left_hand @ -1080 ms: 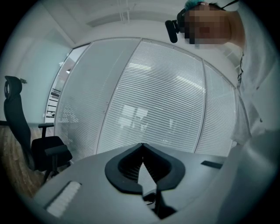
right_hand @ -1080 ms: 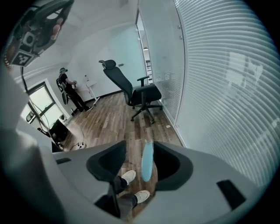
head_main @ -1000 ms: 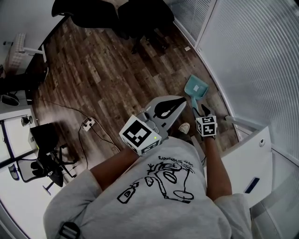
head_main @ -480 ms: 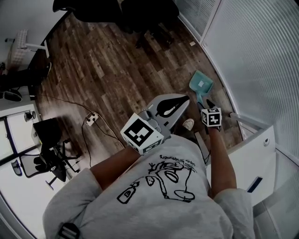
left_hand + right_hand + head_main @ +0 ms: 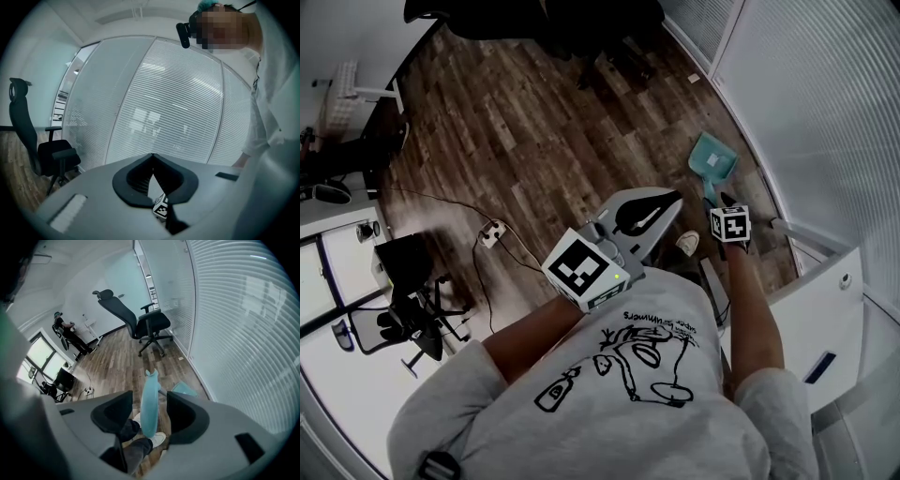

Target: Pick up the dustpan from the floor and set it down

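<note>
Right claw jaws, just opened wide, straddle the dustpan handle without pressing it. Handle runs up mid-frame; pan rests on the floor, upper right in head view. Left claw, closed and empty, sits farther off.

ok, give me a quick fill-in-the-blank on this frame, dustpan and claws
1. The dustpan rests on the ___.
2. Its handle stands between the jaws of the ___ claw, untouched.
3. The left claw's jaws are ___.
Missing: floor; right; shut.
The right claw's jaws have just been opening.
</note>
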A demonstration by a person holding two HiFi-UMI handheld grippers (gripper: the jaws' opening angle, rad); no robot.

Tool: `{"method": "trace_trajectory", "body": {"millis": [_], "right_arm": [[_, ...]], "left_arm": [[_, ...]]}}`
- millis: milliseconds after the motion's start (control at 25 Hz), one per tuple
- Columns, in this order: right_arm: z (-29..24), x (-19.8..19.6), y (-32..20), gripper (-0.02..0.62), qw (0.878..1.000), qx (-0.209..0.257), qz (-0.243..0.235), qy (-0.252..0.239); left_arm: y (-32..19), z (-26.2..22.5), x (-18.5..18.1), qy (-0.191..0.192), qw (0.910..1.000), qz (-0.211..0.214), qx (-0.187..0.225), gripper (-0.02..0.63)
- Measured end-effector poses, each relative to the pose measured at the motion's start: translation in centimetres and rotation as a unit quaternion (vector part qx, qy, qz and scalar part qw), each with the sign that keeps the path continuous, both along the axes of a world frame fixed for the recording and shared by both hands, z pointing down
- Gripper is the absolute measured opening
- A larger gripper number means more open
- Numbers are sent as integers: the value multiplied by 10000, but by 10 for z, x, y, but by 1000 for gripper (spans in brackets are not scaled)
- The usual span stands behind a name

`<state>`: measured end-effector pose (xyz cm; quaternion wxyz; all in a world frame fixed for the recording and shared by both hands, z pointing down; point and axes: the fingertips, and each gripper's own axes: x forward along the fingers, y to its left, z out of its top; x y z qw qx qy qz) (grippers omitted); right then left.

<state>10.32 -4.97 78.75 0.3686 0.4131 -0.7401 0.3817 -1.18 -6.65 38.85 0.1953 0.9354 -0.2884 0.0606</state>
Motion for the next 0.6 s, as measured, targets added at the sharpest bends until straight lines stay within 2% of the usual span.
{"method": "trace_trajectory", "body": {"millis": [600], "right_arm": [[30,-2,3,196,9994,-332,14,-32]], "left_arm": [[1,9,-13,-146,9997,-150,-153,2]]}}
